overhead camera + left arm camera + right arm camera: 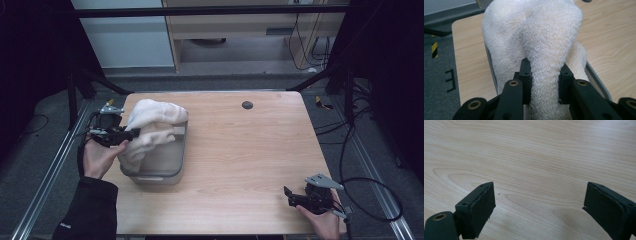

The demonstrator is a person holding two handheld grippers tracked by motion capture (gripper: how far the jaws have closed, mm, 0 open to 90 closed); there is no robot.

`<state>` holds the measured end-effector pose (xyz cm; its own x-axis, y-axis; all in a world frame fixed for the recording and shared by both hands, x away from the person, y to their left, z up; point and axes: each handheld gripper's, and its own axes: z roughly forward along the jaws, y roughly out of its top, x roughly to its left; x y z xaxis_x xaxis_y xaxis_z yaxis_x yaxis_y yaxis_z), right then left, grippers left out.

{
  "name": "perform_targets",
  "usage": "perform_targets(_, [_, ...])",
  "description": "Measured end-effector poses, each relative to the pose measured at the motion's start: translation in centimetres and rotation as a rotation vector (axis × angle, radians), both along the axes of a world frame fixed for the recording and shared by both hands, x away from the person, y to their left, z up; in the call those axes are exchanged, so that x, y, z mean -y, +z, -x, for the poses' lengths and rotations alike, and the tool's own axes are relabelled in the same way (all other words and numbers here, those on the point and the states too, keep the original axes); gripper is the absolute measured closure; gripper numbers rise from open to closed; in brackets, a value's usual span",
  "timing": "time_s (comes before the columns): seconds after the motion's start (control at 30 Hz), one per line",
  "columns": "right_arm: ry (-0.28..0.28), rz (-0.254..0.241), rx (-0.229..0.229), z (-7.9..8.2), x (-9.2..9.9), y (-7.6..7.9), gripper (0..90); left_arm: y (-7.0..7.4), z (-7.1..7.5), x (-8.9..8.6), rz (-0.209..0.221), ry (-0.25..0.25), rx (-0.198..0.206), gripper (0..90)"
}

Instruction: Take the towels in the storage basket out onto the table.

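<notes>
A white terry towel [150, 125] is bunched up and draped over a clear grey plastic tub [170, 165] at the table's left side. My left gripper [131, 134] is shut on a fold of that towel [544, 50], the cloth squeezed between the two black jaws, with the gripper's midpoint [545, 82] buried in the fabric. The tub's rim [596, 77] peeks out beside the towel. Near the table's front right corner my right gripper [291, 196] is held open above bare wood, nothing between its jaws [537, 205].
A small dark round disc [247, 105] lies at the table's far edge. Cables [370, 195] trail on the floor to the right. Metal rails run along both sides of the wooden table [250, 150], whose middle is bare wood.
</notes>
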<state>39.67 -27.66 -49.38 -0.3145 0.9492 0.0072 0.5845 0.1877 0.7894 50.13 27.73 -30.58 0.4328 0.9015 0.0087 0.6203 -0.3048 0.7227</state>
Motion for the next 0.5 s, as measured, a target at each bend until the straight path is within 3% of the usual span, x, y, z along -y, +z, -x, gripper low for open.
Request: perform_targets(0.5, [0.000,0.000,0.004,0.0,0.0,0.0,10.0,2.7,0.6,1.3,-0.006,-0.052,0.019,71.7])
